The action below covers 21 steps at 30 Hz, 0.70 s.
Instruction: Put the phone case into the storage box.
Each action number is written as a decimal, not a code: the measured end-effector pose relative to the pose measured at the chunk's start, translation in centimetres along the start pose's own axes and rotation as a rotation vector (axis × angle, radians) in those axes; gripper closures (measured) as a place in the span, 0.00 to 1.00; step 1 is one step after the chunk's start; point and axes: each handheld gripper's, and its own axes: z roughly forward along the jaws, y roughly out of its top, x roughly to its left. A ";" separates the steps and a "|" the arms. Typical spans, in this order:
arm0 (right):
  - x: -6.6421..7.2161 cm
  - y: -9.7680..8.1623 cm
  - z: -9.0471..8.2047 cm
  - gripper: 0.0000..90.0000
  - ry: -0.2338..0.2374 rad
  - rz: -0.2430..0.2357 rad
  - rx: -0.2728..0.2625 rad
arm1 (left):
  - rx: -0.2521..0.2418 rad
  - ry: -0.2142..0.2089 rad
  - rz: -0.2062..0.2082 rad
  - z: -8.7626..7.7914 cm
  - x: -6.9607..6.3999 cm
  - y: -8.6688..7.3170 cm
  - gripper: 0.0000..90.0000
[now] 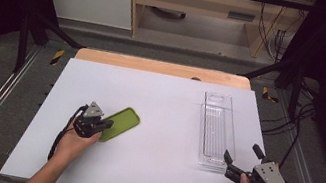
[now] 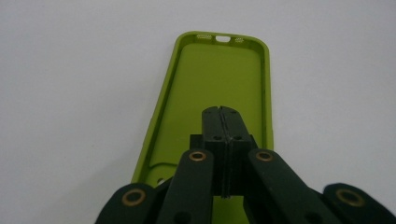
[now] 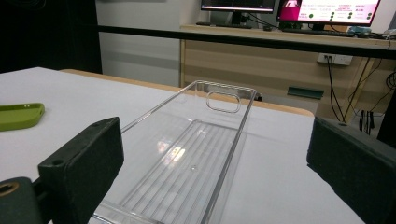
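Observation:
A lime green phone case (image 1: 122, 122) lies hollow side up on the white table, left of centre. My left gripper (image 1: 106, 124) is at the case's near end. In the left gripper view its jaws are pressed flat together over the inside of the case (image 2: 219, 74), and the gripper (image 2: 222, 112) is shut with nothing seen between them. A long clear plastic tray (image 1: 216, 129) lies on the right side of the table. My right gripper (image 1: 243, 154) sits just beyond the tray's near end, open, its two black jaws spread wide on either side of the tray (image 3: 205, 140).
The white table top (image 1: 152, 171) ends in a wooden strip (image 1: 162, 67) at the far side. Black frame bars and cables (image 1: 298, 120) flank the table. Beyond it stand a wooden desk (image 3: 280, 60) and monitors (image 3: 327, 9). The green case (image 3: 18, 115) appears far left in the right gripper view.

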 end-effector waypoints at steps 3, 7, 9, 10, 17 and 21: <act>0.0 0.0 0.0 0.05 0.002 -0.001 0.001 | 0.013 -0.013 0.004 0.6 -0.3 0.4 1.00; -0.1 0.0 0.0 0.05 0.001 0.002 -0.001 | 0.023 -0.023 0.019 1.3 -1.1 0.9 1.00; -0.1 -0.1 0.0 0.05 0.002 0.002 0.003 | 0.037 -0.017 0.029 1.7 -1.2 1.2 1.00; -0.2 -0.1 0.0 0.05 0.001 -0.005 0.006 | 0.038 -0.021 0.026 1.9 -1.2 1.3 1.00; -0.2 -0.1 0.0 0.05 -0.002 -0.001 0.003 | 0.047 -0.035 0.035 2.8 -1.6 1.8 1.00; -0.2 -0.1 0.0 0.05 -0.001 -0.002 0.007 | 0.060 -0.039 0.039 3.2 -1.7 1.9 1.00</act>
